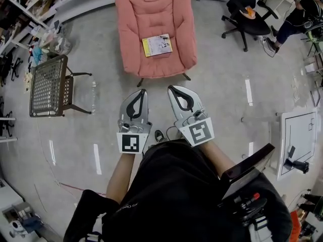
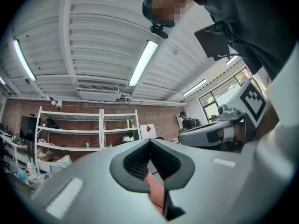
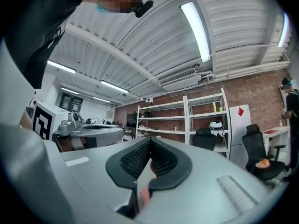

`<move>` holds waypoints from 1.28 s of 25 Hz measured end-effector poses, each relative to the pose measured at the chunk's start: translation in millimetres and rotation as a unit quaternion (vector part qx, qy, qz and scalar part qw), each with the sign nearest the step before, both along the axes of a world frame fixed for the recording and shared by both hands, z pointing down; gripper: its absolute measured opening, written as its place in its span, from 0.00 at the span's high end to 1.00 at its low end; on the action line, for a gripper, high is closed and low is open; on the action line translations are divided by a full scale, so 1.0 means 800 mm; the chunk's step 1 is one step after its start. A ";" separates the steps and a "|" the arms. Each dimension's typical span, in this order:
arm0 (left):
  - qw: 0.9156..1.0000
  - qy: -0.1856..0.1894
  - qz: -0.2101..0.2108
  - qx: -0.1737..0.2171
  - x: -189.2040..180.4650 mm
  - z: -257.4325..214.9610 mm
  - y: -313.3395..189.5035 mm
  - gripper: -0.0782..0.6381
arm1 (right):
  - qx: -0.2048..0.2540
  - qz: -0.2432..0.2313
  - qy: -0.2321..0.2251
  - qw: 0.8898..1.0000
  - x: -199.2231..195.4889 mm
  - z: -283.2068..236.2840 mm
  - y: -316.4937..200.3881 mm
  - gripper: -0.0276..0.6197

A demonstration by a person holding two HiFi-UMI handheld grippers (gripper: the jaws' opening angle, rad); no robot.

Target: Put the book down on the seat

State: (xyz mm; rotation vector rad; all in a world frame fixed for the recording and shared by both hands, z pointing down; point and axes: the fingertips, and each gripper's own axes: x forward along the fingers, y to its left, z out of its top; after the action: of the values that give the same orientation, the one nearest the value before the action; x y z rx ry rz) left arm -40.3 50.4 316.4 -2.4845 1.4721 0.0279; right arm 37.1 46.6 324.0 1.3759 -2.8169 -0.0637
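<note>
On seat of pink armchair [image 1: 176, 19], book [image 1: 157, 45] is seen lying flat, long axis across seat, slightly skewed. Left claw [image 1: 142, 92] and right claw [image 1: 172, 88] are held side by side over floor [image 1: 227, 105], well short of armchair, both clenched on nothing. Book lies straight ahead, between both tips; neither hand is judged clearly nearer. Placement is judged done; no further reach called for.

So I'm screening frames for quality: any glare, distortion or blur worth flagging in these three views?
Head view: fisheye bends the room's edges, light streaks glare on the floor, yet the book on the armchair is sharp. Left gripper view: dark round vignette, ceiling light blown out. Right gripper view: same vignette, its ceiling light also blown out.
</note>
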 end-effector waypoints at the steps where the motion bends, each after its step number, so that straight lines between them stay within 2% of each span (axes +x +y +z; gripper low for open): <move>1: 1.000 -0.002 0.001 -0.002 -0.003 0.004 0.003 0.89 | -0.002 0.003 0.002 1.000 -0.002 0.004 0.004 0.94; 10: 1.000 0.018 0.009 0.011 -0.027 0.006 0.026 0.89 | -0.023 0.024 0.014 0.999 -0.030 0.021 0.029 0.94; 16: 1.000 0.011 -0.013 -0.012 -0.053 0.031 0.030 0.89 | -0.027 0.030 0.011 0.999 -0.049 0.037 0.034 0.94; 28: 0.999 0.004 -0.040 -0.014 -0.080 0.042 0.019 0.89 | -0.029 0.013 0.027 0.999 -0.084 0.052 0.024 0.94; 32: 0.998 0.011 -0.048 -0.039 -0.084 0.050 0.012 0.89 | -0.030 0.008 0.029 0.999 -0.093 0.053 0.017 0.94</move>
State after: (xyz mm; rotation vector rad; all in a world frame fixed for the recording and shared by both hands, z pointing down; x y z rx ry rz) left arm -107.5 59.7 356.5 -2.4777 1.6301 -0.0215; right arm -37.0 59.9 366.3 1.3618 -2.7358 -0.0179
